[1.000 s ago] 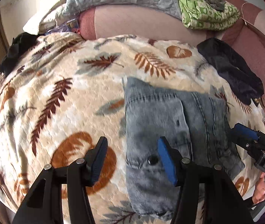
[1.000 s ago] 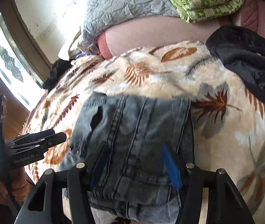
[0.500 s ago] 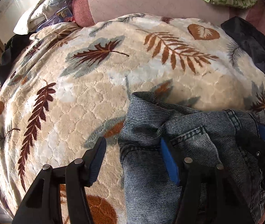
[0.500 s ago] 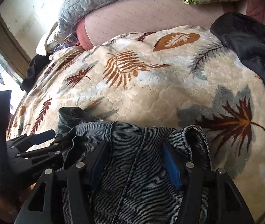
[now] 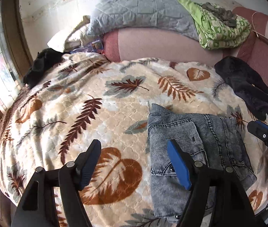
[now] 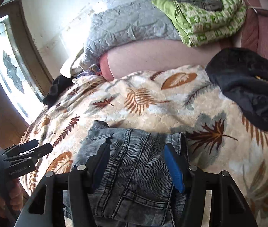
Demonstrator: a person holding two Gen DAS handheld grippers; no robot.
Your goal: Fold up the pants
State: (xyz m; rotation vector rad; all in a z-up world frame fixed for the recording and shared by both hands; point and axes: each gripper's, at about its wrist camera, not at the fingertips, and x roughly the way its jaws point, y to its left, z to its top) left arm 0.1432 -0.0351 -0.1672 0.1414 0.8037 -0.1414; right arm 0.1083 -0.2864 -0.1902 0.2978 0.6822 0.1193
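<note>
L wrist: pants (image 5: 194,145) refolded, flatter.

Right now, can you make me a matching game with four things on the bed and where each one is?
Things:
1. jeans
2. green blanket
3. grey quilt
4. dark cloth

Places:
A. on the leaf blanket, far right edge
B. folded, on the leaf blanket, nearest the grippers
C. against the wall, at the back
D. piled on the grey quilt's right end

Pairs: 1-B, 2-D, 3-C, 4-A
</note>
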